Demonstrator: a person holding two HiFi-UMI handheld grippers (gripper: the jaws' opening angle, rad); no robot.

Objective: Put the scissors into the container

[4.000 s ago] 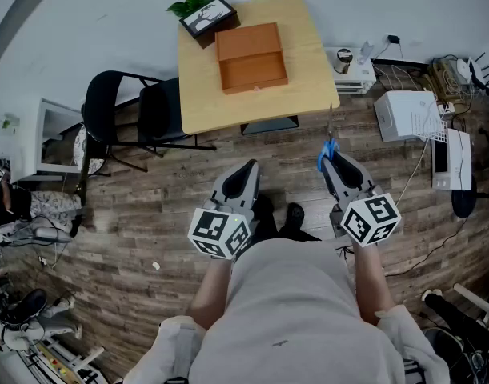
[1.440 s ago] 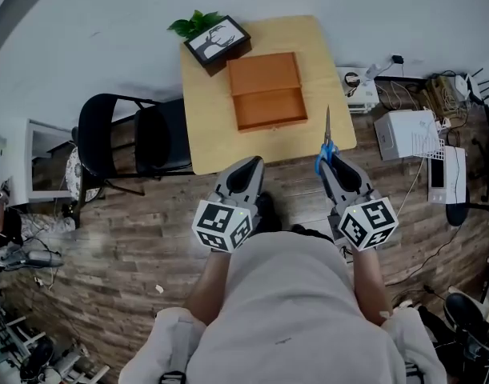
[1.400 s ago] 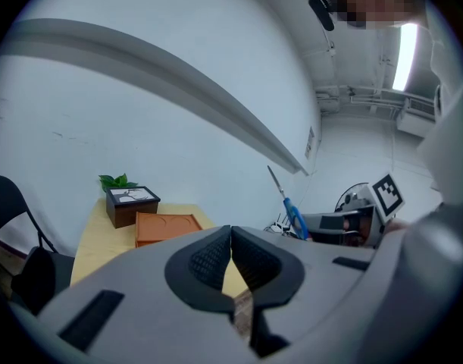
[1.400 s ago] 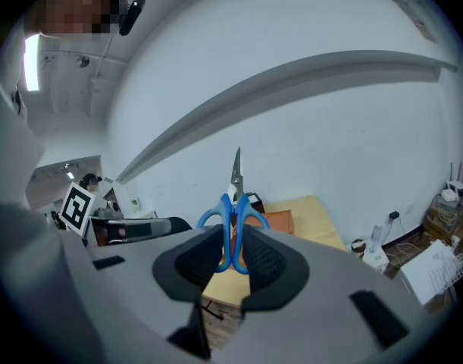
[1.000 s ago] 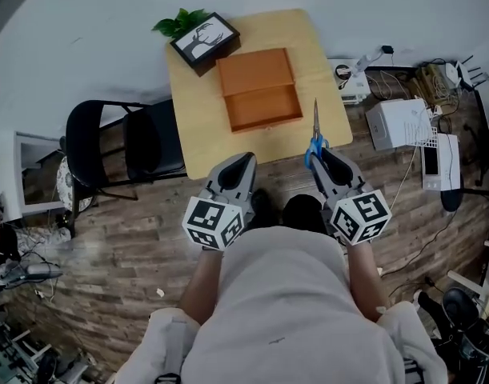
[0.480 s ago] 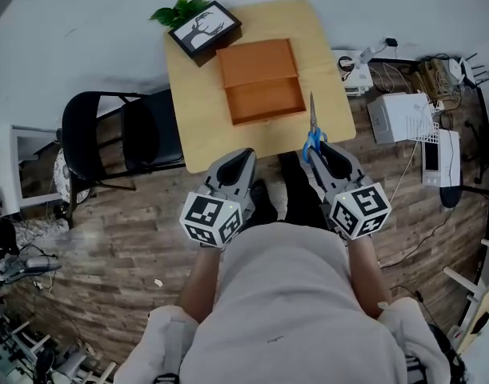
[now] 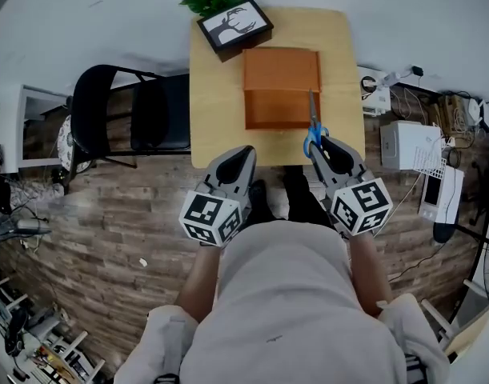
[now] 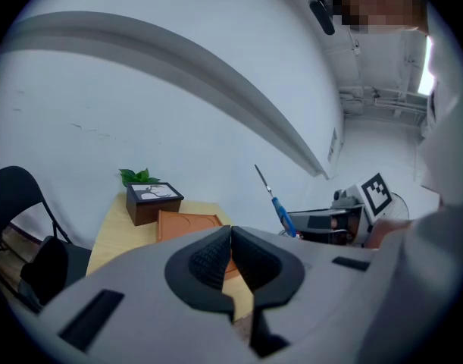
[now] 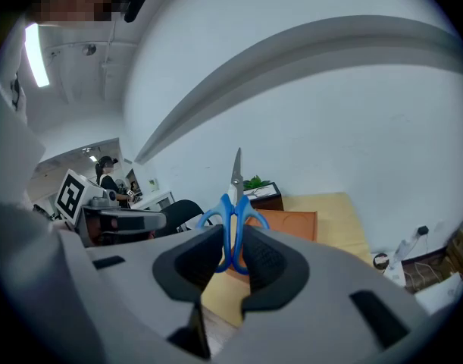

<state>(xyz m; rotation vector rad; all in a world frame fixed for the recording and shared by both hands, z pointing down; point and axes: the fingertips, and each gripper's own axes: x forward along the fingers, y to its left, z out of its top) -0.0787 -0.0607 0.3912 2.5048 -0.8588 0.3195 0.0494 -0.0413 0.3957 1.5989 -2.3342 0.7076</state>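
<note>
My right gripper [image 7: 319,142] clamps its ribbed black pads on the blue plastic handles of the scissors [image 7: 312,125]. Their thin steel blades point away from me. My left gripper [image 7: 246,152] is closed on nothing, its ribbed pads touching. The container [image 7: 281,86], a shallow orange-brown rectangular box, lies on the pale wooden table [image 7: 216,102]. Half a second ago the blades showed just beside the container's right edge; now they overlap its near right corner.
</note>
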